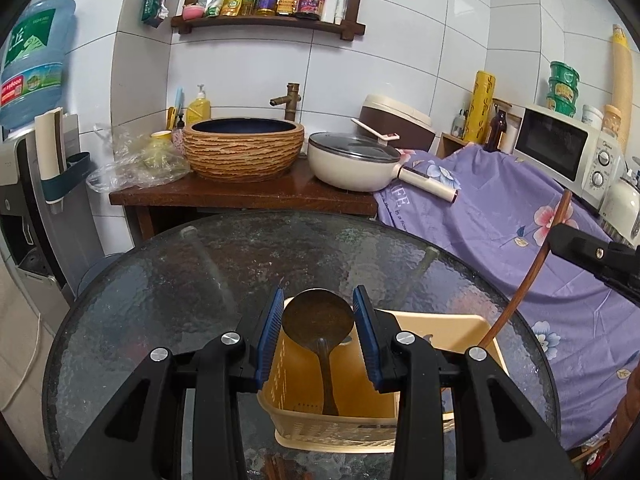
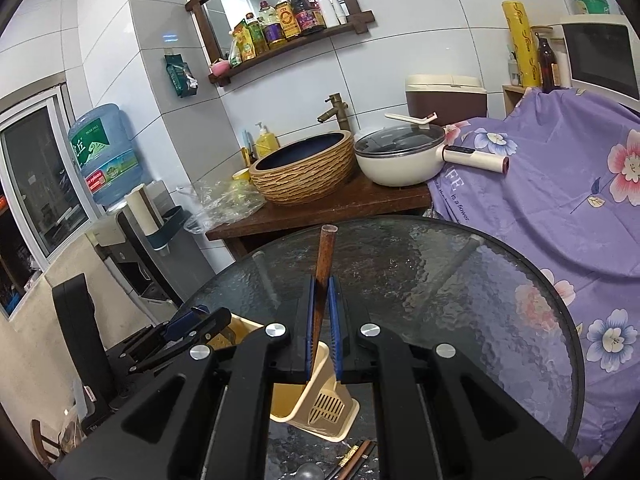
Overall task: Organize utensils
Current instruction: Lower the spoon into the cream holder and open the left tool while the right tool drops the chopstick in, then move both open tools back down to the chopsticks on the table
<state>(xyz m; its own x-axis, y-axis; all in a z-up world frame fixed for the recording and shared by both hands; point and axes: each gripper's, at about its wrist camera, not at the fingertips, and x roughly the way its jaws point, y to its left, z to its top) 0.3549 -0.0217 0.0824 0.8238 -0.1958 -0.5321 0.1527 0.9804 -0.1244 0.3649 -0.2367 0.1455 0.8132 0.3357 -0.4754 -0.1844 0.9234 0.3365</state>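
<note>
We pinch a dark wooden spoon (image 1: pixel 320 320) between the left jaws and a brown wooden stick handle (image 2: pixel 322 276) between the right. Both hang above the beige plastic utensil holder (image 1: pixel 440 336) below the jaws. Next, we judge, comes lowering and releasing.

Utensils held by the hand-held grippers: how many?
2: a spoon stands in the holder between the left gripper's pads; a wooden stick is clamped by the right gripper. Chopsticks lie unheld.

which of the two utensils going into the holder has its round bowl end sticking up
The dark ladle between the left gripper pads. The wooden utensil in the right gripper shows only a plain handle end upward.
</note>
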